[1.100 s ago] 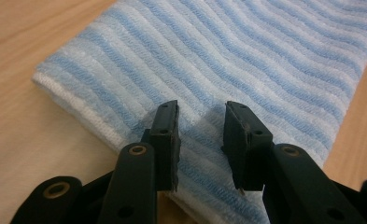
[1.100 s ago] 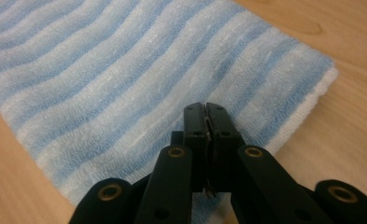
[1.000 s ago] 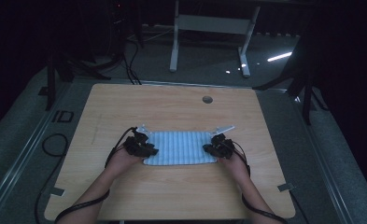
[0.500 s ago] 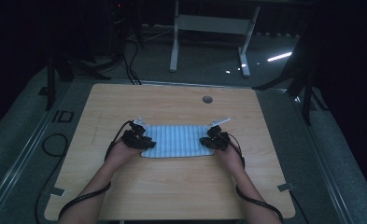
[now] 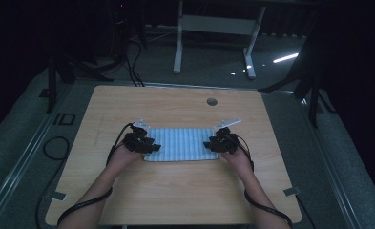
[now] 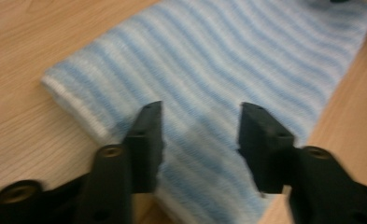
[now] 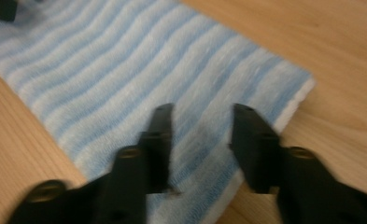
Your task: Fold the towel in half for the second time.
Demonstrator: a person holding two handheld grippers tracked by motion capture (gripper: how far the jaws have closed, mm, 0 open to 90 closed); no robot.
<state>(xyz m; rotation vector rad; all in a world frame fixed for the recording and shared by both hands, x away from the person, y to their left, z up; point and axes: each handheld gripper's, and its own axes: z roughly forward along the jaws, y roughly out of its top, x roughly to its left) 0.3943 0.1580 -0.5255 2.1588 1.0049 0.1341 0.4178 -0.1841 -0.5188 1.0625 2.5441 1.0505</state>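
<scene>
Both grippers had drifted slightly toward the upper part of the high view since a second earlier, and the cloth went with them, ending a bit flatter and squarer. Left gripper (image 5: 144, 144) sat over the left short edge of the striped cloth (image 5: 180, 143), right gripper (image 5: 218, 143) over the right short edge, each hand behind its tool near the centre of the frame. Cloth lay flat on the wooden table (image 5: 175, 191), folded into a thick rectangle, long side running left to right, just below the round cable hole (image 5: 212, 101). Left gripper view: jaws parted wide, cloth (image 6: 218, 70) between and under them, doubled edge at centre left, nothing pinched. Right gripper view: same story, jaws spread with a clear gap, cloth (image 7: 125, 70) running to upper left, its edge at the right. Holding both ends symmetrically looked like a way to keep the layers aligned and the fold straight. My read: either just let go after smoothing, or lined up to pinch both ends for the next fold.
</scene>
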